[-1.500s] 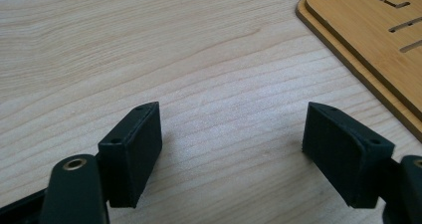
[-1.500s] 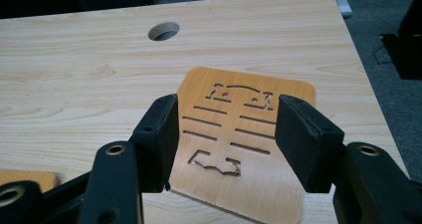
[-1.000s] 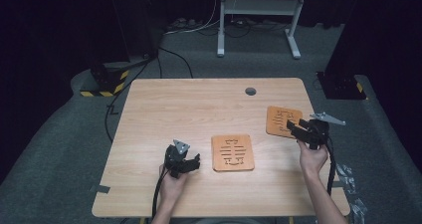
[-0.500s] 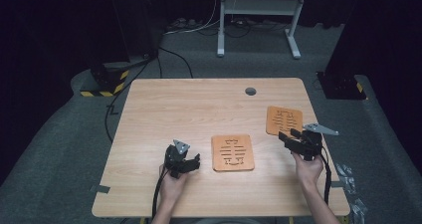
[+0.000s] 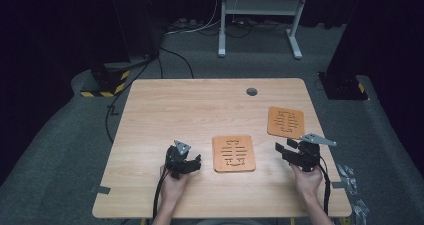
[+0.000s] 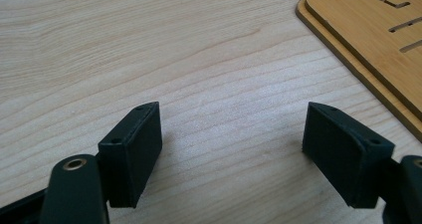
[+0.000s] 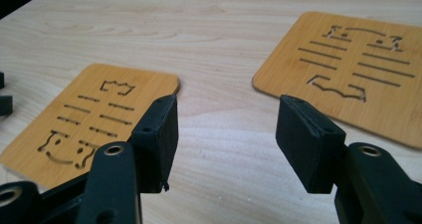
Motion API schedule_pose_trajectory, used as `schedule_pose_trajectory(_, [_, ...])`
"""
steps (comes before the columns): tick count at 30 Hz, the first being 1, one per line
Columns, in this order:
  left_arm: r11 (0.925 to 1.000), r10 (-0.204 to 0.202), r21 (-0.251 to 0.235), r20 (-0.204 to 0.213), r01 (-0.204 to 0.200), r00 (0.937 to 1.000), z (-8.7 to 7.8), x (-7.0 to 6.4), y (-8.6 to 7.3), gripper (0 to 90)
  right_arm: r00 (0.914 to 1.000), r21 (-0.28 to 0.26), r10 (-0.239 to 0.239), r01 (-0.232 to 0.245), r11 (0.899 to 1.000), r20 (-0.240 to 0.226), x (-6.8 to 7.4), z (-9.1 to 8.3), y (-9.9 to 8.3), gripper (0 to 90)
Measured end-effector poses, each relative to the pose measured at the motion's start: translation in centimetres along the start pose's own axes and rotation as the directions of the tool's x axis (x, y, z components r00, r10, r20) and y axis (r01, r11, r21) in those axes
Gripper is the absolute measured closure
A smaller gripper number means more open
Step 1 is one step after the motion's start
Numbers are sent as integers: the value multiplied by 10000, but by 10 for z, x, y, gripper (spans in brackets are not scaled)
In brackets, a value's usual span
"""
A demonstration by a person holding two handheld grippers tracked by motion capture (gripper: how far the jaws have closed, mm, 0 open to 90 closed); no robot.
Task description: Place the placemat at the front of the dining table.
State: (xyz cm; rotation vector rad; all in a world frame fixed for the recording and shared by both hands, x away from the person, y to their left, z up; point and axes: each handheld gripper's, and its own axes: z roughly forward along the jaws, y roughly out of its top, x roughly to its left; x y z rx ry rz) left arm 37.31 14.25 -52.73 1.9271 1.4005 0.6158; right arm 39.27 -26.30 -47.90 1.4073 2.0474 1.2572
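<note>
Two wooden coasters [image 5: 233,153] [image 5: 285,121] lie between two open tongs [image 5: 192,163] [image 5: 283,148].

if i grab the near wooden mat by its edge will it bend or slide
The near mat looks like a thin, rigid wood sheet, so probably stiff and light. It lies flat on the smooth table, so a push likely slides it; its low edge may resist pinching.

Two flat orange wooden mats with cut-out slots lie on the worktop [image 5: 200,110]; near mat [image 5: 233,153] mid-front; far mat [image 5: 285,121] toward the right edge, apart.
</note>
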Motion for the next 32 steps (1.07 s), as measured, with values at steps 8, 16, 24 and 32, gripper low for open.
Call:
schedule_pose_trajectory(8, [10000, 4, 2, 1, -4, 10000, 0, 0, 0, 236, 9998, 463, -203, 203, 9987, -16, 6, 5, -14, 413])
schedule_pose_trajectory(16, [10000, 8, 2, 1, -8, 10000, 0, 0, 0, 236, 9955, 1037, -922, 894, 9906, 230, 14, 12, -30, 407])
schedule_pose_trajectory(24, [10000, 12, -5, 11, -12, 10000, 0, 0, 0, 236, 9891, 1703, -1426, 1347, 9762, 354, 20, 22, -42, 365])
schedule_pose_trajectory(32, [10000, -2, -7, 7, 2, 10000, 0, 0, 0, 235, 9772, 1867, -2092, 1990, 9621, 362, 27, 23, -44, 337])
